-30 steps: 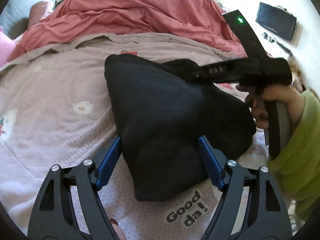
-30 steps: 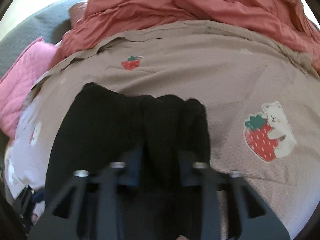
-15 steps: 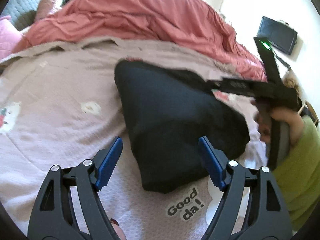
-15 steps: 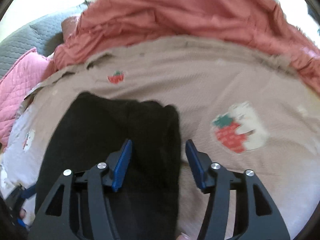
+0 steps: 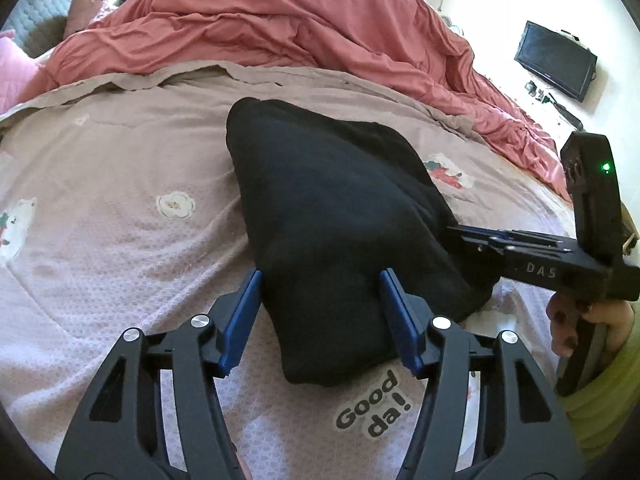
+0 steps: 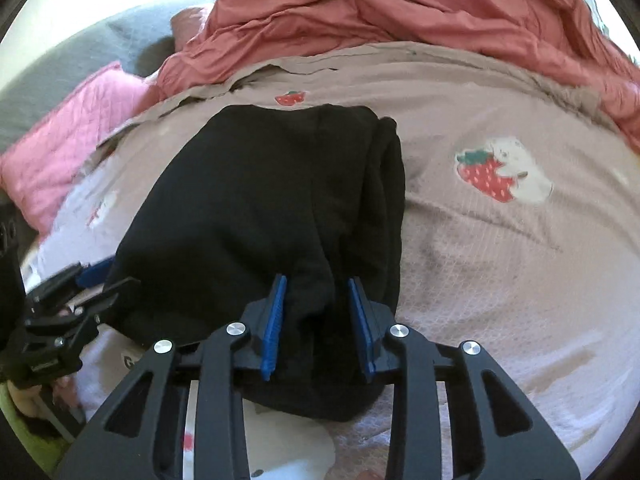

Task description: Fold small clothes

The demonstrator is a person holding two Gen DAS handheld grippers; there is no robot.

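A black garment [image 5: 332, 216] lies folded in a thick bundle on the mauve bedspread [image 5: 120, 200]. It also shows in the right wrist view [image 6: 260, 208]. My left gripper [image 5: 322, 320] is open, its blue pads either side of the garment's near corner, not gripping. My right gripper [image 6: 316, 324] is open, its pads straddling the near edge of the garment's right-hand fold. In the left wrist view the right gripper's body comes in from the right at the garment's right edge, its fingertips hidden by the cloth.
A rumpled red duvet [image 5: 280, 28] is heaped across the far side of the bed. A pink pillow [image 6: 68, 148] lies at the left. A black screen [image 5: 554, 60] hangs on the wall at the right. The bedspread has strawberry prints [image 6: 496, 176].
The right gripper let go of the fold it pinched a second ago, opened, and drew back to the garment's near right edge. The garment now lies flatter. The left gripper stayed open.
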